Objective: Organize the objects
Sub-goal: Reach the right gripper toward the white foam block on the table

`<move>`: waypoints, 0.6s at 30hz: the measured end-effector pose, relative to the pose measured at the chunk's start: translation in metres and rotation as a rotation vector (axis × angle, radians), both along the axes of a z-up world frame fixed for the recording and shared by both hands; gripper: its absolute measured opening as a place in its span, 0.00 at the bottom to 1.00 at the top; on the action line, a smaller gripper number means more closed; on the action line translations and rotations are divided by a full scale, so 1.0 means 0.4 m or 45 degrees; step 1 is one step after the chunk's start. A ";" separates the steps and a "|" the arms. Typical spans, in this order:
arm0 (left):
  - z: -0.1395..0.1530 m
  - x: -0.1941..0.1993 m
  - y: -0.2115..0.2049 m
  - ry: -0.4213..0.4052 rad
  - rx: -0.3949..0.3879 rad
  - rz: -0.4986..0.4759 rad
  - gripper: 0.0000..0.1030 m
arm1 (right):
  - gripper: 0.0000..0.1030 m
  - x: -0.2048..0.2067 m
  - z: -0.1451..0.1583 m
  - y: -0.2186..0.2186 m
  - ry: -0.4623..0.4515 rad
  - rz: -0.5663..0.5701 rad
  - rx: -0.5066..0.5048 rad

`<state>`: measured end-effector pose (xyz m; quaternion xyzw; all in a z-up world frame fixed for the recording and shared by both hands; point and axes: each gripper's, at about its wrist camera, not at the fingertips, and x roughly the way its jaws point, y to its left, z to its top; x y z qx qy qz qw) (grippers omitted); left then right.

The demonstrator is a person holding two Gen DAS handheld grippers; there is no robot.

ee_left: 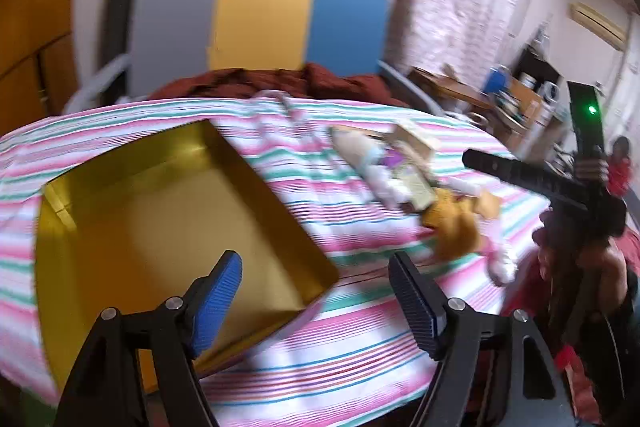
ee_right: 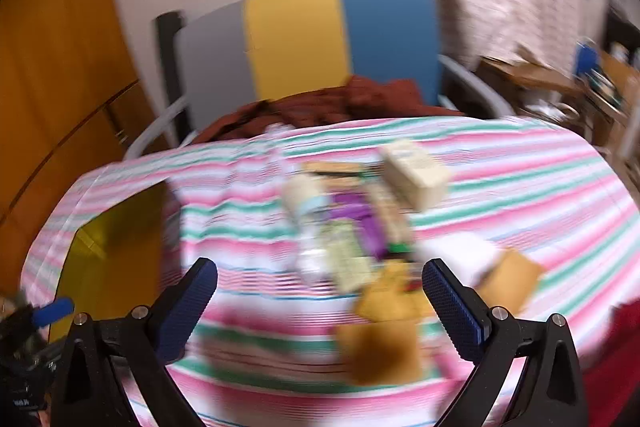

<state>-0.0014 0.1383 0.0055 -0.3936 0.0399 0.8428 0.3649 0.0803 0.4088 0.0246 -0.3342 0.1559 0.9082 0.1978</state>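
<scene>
The gold tin (ee_left: pixel 168 211) is set diagonally on the striped bed (ee_left: pixel 360 347). Fingers of left gripper (ee_left: pixel 316 299) and right gripper (ee_right: pixel 320 307) are held apart, empty.

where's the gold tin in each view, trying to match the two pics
Left wrist: the gold tin fills the left half, open and empty, just ahead of the left gripper.
Right wrist: the tin sits at the left edge, blurred, left of the right gripper.
Shared landmark: the grey, yellow and blue headboard beyond the striped sheet.
</scene>
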 end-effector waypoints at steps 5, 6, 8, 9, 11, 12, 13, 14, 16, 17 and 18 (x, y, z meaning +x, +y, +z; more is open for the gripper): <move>-0.015 0.004 0.138 -0.082 -0.026 -0.129 0.74 | 1.00 0.083 0.028 0.148 -0.002 -0.196 0.002; -0.022 0.008 0.159 -0.096 -0.033 -0.148 0.74 | 1.00 0.102 0.029 0.183 0.001 -0.237 -0.037; -0.035 0.011 0.206 -0.141 -0.041 -0.191 0.74 | 1.00 0.126 0.025 0.231 0.018 -0.299 -0.108; -0.041 0.015 0.234 -0.159 -0.044 -0.220 0.74 | 1.00 0.134 0.021 0.245 0.022 -0.321 -0.132; -0.051 0.021 0.282 -0.194 -0.052 -0.269 0.74 | 1.00 0.153 0.010 0.277 0.034 -0.366 -0.173; -0.058 0.024 0.304 -0.214 -0.055 -0.294 0.74 | 1.00 0.162 0.004 0.284 0.037 -0.378 -0.180; -0.062 0.028 0.318 -0.228 -0.060 -0.312 0.74 | 1.00 0.174 -0.002 0.288 0.035 -0.386 -0.186; -0.071 0.033 0.345 -0.242 -0.070 -0.333 0.74 | 1.00 0.178 -0.011 0.293 0.034 -0.387 -0.194; -0.087 0.039 0.379 -0.262 -0.084 -0.369 0.74 | 1.00 0.190 -0.034 0.313 0.054 -0.385 -0.288; -0.095 0.042 0.400 -0.268 -0.094 -0.380 0.74 | 1.00 0.198 -0.043 0.323 0.075 -0.387 -0.335; -0.104 0.048 0.425 -0.272 -0.105 -0.392 0.74 | 1.00 0.204 -0.054 0.333 0.091 -0.399 -0.384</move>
